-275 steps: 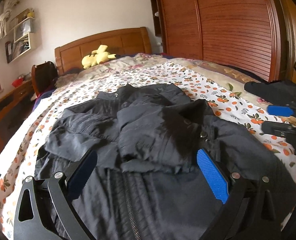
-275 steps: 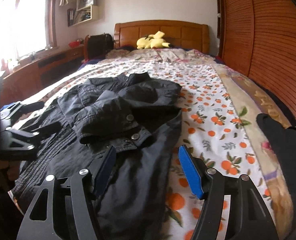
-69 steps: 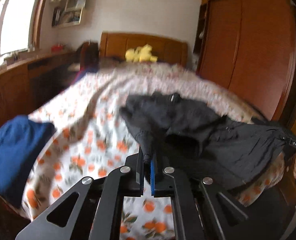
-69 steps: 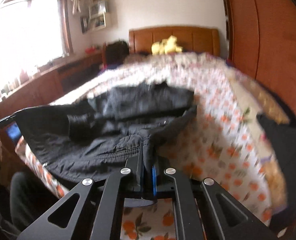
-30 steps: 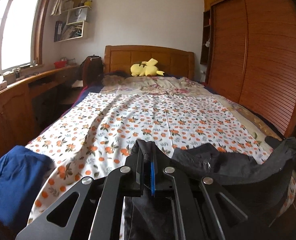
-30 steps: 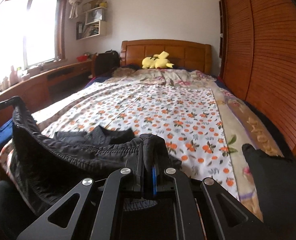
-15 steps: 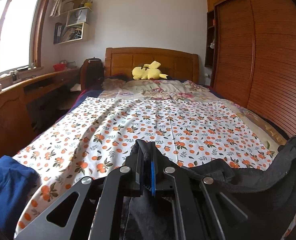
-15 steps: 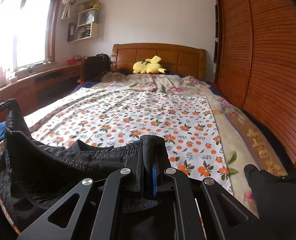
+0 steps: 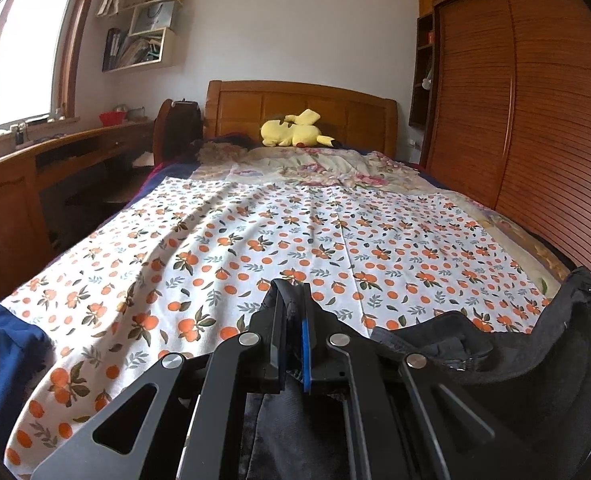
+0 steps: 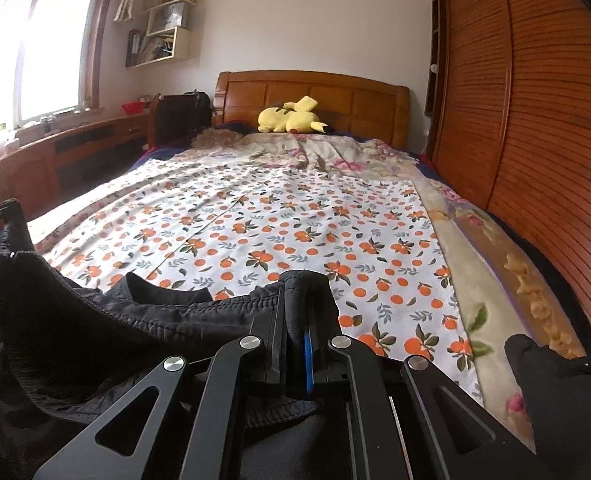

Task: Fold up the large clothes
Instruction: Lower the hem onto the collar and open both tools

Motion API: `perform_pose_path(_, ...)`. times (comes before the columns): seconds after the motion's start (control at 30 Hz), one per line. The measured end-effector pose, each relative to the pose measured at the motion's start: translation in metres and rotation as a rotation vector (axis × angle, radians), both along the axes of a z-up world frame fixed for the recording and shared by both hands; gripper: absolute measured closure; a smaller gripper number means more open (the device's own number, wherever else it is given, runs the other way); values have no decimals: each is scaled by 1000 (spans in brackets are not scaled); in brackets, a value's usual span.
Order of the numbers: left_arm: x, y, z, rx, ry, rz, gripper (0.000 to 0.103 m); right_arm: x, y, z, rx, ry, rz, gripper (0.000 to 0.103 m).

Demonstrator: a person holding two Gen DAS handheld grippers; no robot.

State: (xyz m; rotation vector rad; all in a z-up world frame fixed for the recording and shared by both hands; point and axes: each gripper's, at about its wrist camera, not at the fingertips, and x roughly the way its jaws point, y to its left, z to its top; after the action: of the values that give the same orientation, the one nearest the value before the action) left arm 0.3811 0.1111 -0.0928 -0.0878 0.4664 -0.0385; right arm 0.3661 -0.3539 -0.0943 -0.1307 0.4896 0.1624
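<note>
The left gripper (image 9: 293,304) pinches a fold of the black jacket (image 9: 475,364), its jaws pressed together on the cloth; the right gripper (image 10: 299,300) clamps another edge of the same jacket (image 10: 95,320) — the garment sags between them, hanging just behind the near edge of the bed (image 10: 295,208). Ahead of both grippers spreads the orange-print sheet (image 9: 295,240). Far beyond, a yellow plush toy (image 9: 291,130) lies by the headboard (image 9: 335,108) — wall shelves (image 9: 143,40) up left hold books and papers.

White wall (image 9: 295,20), bright window (image 10: 55,48), wooden headboard (image 9: 299,114), slatted wardrobe (image 9: 535,120), wall shelves (image 9: 143,32)
</note>
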Motion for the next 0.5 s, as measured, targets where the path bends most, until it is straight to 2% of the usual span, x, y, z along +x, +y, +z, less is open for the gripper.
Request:
perform_pose_path(0.1, 7, 6, -6, -5, 32, 4, 93, 15, 2, -7, 1, 15, -7, 98)
perform_pose_path(0.13, 9, 7, -10, -7, 47, -1, 89, 22, 3, -11, 4, 23, -11, 98)
perform_pose_path(0.17, 9, 7, -13, 3, 48, 10, 83, 27, 4, -14, 6, 33, -14, 98)
perform_pose_path(0.2, 9, 7, -14, 15, 46, 17, 65, 36, 4, -20, 10, 49, -17, 98)
perform_pose_path(0.23, 8, 6, -16, 36, 45, 24, 53, 44, 5, -25, 9, 64, -21, 98)
perform_pose_path(0.37, 5, 5, -25, 38, 67, 2, 52, 68, 11, -47, -15, 142, -35, 97)
perform_pose_path(0.5, 1, -1, -34, 52, 85, -26, 47, 71, 15, -50, -47, 171, -54, 90)
